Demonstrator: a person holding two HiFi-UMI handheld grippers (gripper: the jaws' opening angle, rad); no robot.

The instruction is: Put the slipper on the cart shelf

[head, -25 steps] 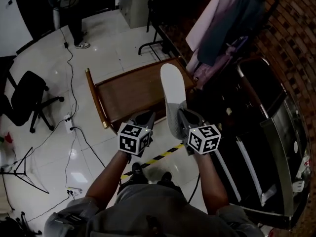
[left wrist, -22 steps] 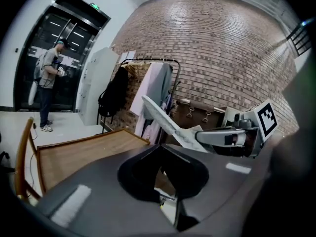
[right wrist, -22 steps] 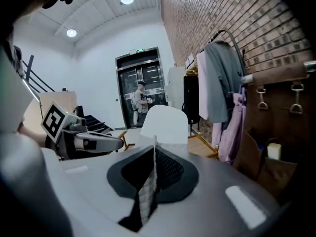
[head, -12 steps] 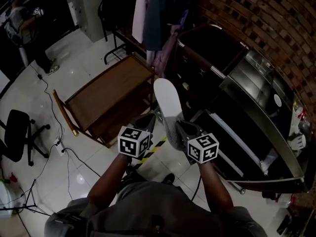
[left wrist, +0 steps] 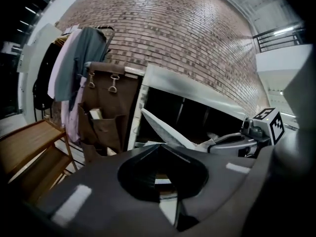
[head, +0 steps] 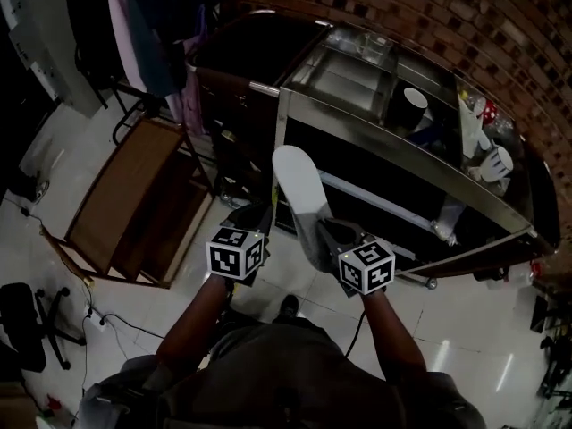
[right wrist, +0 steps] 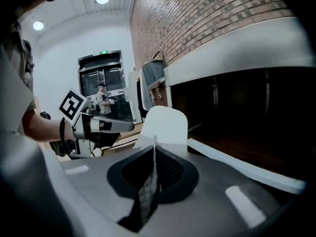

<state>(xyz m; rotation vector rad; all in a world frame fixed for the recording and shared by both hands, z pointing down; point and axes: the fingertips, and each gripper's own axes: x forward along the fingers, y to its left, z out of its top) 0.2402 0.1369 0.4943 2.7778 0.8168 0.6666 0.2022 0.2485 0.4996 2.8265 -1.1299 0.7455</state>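
Slipper (head: pixel 299 199), white and long, is held in the air by the right gripper (head: pixel 313 231), whose fingers are pinched nearly together on the slipper's near end. In the right gripper view a thin textured edge of it stands upright between them, and the broad pale part rises just beyond. The slipper's far end points at a steel cart (head: pixel 284 123) that stands against a brick wall (head: pixel 447 16). It hangs above the pale tiled floor (head: pixel 465 329), just before the cart's dark open lower shelf (head: pixel 375 199) and not yet on it. The left gripper (head: pixel 257 214) hovers just beside the right one, at about the same height. Its fingers meet at the tips with nothing between them, and its own view shows the slipper slanting across ahead of them. A white cup (head: pixel 416 101) sits in the cart's top tray, with other small things near it too dim to make out. Left of the cart stands a low wooden rack (head: pixel 125 195), and clothes (head: pixel 152 25) hang beyond it. The person's bare forearms reach forward from the bottom of the head view, one behind each gripper.
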